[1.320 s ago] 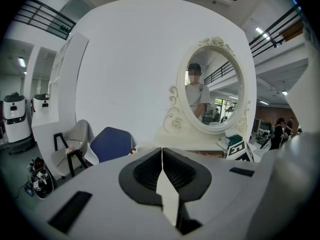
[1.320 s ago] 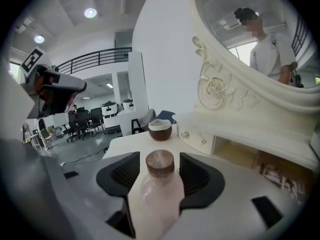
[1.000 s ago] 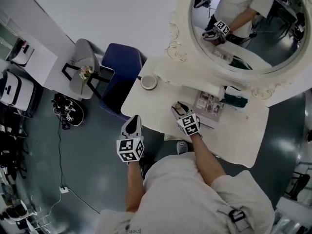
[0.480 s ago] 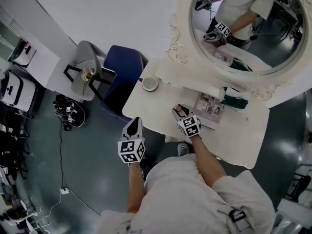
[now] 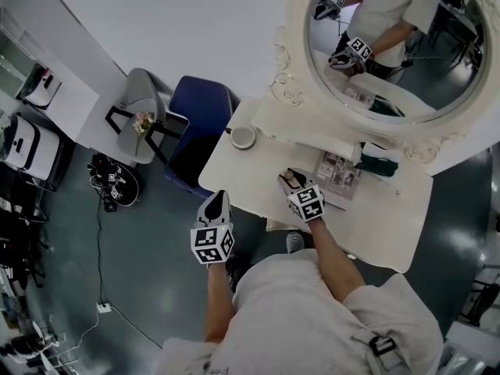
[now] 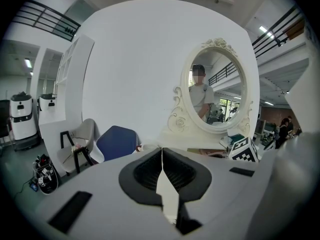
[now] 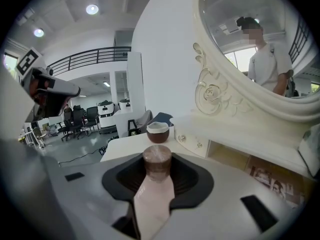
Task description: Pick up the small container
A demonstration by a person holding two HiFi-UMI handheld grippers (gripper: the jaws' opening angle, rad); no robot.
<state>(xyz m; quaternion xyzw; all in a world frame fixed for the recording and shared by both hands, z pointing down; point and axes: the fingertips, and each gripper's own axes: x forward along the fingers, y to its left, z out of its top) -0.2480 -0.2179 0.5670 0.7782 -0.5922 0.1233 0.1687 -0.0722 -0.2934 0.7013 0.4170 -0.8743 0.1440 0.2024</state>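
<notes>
The small container (image 7: 157,160) is a brown, round, lidded pot, upright between the pads of my right gripper (image 7: 157,170), which is shut on it. In the head view that gripper (image 5: 290,177) is over the near part of the white dressing table (image 5: 234,170), and the container (image 5: 291,180) shows only as a small dark spot between the fingers. My left gripper (image 5: 218,197) hangs off the table's near-left edge, above the floor. Its jaws (image 6: 161,156) meet along a thin line with nothing between them.
A brown bowl with a white rim (image 5: 243,137) (image 7: 157,132) stands at the table's far left, ahead of the right gripper. An ornate oval mirror (image 5: 391,45) rises at the back. A photo booklet (image 5: 337,172) and a green item (image 5: 379,162) lie to the right. A blue chair (image 5: 199,123) stands left of the table.
Both grippers stay nearly where they were; the whole view has drifted a little to the right. No visible change in either grip.
</notes>
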